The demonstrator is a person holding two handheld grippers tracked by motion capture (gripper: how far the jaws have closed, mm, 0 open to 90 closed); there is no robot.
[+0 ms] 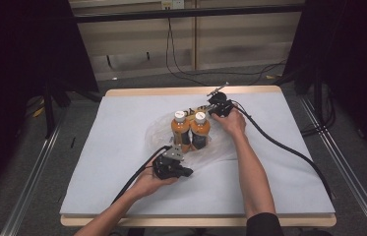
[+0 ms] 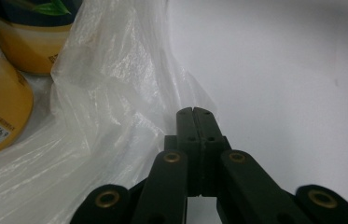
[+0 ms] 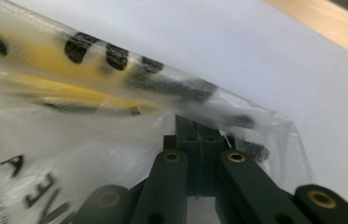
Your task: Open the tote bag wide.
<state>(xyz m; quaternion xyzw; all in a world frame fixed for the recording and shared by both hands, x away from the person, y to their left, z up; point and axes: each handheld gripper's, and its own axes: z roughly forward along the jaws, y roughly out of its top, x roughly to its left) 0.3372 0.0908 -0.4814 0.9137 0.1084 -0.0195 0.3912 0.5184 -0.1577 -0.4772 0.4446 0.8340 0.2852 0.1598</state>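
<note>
Holding the thin plastic bag (image 1: 191, 147) around two juice bottles (image 1: 191, 129) with both jaws closed on its film.
Left gripper (image 2: 193, 112) pinches the near edge, right gripper (image 3: 198, 128) the far edge beside the bottles; film seems soft, slippery, easy to tear, bottles heavy.

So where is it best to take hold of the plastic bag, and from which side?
Probably at its loose rim, from the outer sides. The plastic bag lies slumped around the two bottles, so only thin edge film is free. The left gripper and right gripper are shut at opposite edges.
</note>
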